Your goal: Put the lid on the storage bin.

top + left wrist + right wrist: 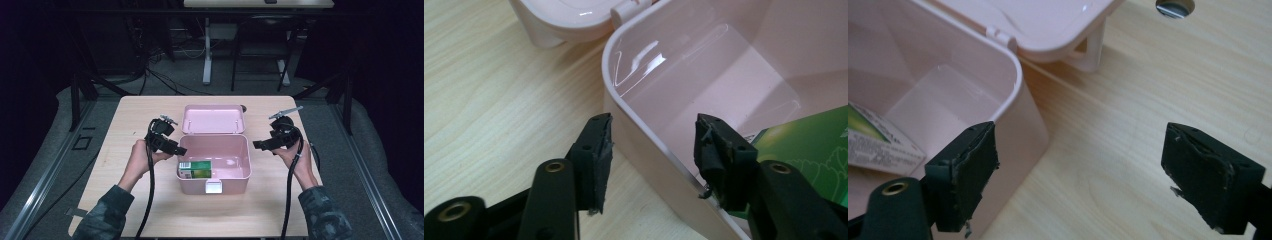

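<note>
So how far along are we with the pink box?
The pink box stands open, its lid tipped back, and a green carton already lies inside. In hand: the left gripper straddles the box's side wall, jaws not pressing; the right gripper is open beside the opposite wall. Left, probably: shutting the lid.

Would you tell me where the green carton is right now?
In the high view, the green carton lies inside the open pink box, in its front-left corner, just beyond the left gripper, whose jaws straddle the box's left wall.
</note>
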Tool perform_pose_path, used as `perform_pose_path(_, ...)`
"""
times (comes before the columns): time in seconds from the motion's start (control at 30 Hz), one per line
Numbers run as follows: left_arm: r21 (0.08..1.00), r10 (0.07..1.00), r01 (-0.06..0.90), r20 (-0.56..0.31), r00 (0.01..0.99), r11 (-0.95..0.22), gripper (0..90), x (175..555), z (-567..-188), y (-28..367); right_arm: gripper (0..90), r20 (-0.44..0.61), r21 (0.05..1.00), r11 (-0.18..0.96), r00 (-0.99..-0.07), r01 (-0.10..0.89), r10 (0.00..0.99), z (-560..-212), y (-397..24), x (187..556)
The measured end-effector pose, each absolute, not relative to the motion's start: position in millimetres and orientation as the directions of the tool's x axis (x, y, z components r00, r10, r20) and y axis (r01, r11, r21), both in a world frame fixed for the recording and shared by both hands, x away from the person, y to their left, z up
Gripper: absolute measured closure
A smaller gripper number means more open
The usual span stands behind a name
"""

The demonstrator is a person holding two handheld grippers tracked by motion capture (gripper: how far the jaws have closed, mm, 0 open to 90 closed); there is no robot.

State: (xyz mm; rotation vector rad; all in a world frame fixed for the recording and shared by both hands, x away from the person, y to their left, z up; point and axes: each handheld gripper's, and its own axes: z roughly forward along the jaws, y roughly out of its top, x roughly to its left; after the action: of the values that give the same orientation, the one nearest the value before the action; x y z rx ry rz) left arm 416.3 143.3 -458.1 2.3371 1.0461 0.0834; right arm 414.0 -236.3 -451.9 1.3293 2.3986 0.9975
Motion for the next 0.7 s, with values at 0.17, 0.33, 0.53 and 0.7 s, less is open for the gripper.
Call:
perform_pose_path(0.17,0.547,0.716,0.672,-0.175,0.676,-0.5,59.1,415,-459,145,26.3,0.121,0.679,0.352,-0.571,0.644,0.812,-446,-226,425)
perform_pose_path(0.33,0.547,0.725,0.674,-0.165,0.669,-0.497,60.3,414,-458,143,34.0,0.136,0.693,0.333,-0.569,0.64,0.811,-443,-216,438)
perform_pose_path(0.53,0.55,0.732,0.676,-0.16,0.662,-0.491,60.2,412,-460,143,41.8,0.16,0.699,0.304,-0.556,0.647,0.816,-444,-206,458)
perform_pose_path(0.7,0.552,0.736,0.682,-0.169,0.655,-0.48,61.1,411,-460,143,48.4,0.17,0.695,0.285,-0.536,0.66,0.827,-449,-199,476)
